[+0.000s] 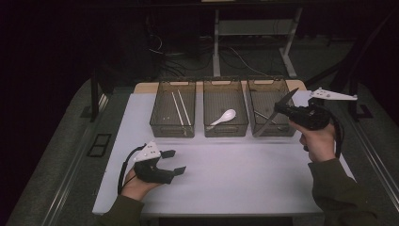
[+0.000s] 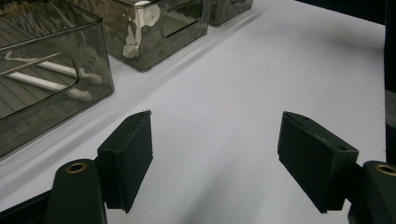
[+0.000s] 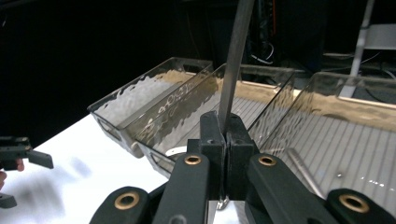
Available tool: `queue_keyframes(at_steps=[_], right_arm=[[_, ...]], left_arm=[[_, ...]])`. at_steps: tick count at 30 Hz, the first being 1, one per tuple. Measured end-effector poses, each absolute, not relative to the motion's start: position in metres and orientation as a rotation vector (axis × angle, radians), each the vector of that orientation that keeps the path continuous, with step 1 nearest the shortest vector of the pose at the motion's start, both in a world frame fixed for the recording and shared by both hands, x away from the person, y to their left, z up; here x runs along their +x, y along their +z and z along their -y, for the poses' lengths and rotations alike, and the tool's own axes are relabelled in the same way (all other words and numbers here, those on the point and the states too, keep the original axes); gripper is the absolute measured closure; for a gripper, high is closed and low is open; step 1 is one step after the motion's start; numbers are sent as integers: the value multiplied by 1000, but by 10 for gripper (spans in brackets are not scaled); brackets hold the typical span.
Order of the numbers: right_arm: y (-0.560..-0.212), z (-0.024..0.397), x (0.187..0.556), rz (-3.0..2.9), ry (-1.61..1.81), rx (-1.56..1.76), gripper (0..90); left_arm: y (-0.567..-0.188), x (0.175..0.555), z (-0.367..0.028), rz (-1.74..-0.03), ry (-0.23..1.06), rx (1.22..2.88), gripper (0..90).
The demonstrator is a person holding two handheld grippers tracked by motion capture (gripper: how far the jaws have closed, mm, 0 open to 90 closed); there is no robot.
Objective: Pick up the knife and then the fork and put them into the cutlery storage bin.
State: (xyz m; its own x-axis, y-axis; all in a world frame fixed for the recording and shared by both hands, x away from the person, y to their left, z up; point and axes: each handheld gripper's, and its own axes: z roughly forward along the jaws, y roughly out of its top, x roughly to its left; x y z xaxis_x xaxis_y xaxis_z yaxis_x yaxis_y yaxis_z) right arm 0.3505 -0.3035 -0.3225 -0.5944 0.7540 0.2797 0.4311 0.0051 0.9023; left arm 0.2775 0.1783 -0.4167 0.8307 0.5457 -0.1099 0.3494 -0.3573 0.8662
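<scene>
high view: right gripper (image 1: 285,107) clamped on slim grey metal utensil (image 1: 275,114), long axis slanting down-left into right-hand smoky clear plastic bin (image 1: 272,108); left gripper (image 1: 172,162) well short of that bin | left gripper view: jaws apart, nothing between | right gripper view: utensil (image 3: 235,56) upright from pinched jaws, bin (image 3: 327,135) ahead

Three clear bins (image 1: 225,123) stand in a row on the white surface (image 1: 235,179). The right gripper (image 1: 287,109) holds a dark utensil (image 1: 277,113) slanted over the right bin, while the left gripper (image 1: 174,162) rests low on the surface, fingers (image 1: 179,170) apart around nothing.
</scene>
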Motion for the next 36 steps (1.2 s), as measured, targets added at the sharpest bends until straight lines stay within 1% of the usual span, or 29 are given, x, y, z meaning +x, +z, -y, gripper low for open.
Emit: queue_keyframes(at_steps=[7,16,22,27,36], right_arm=[[-309,312,360,-1963,1616,1238,884],[-296,326,382,-1913,1597,1291,884],[-309,328,402,-1938,1573,1355,883],[-322,325,415,-1981,1545,1405,883],[-335,322,425,-2043,1533,1436,883]], left_arm=[[-417,277,-179,-660,235,1982,223],[-419,277,-178,-665,235,1982,143],[-420,278,-177,-666,236,1986,117],[-421,279,-176,-660,234,1991,116],[-421,279,-174,-652,228,2003,116]])
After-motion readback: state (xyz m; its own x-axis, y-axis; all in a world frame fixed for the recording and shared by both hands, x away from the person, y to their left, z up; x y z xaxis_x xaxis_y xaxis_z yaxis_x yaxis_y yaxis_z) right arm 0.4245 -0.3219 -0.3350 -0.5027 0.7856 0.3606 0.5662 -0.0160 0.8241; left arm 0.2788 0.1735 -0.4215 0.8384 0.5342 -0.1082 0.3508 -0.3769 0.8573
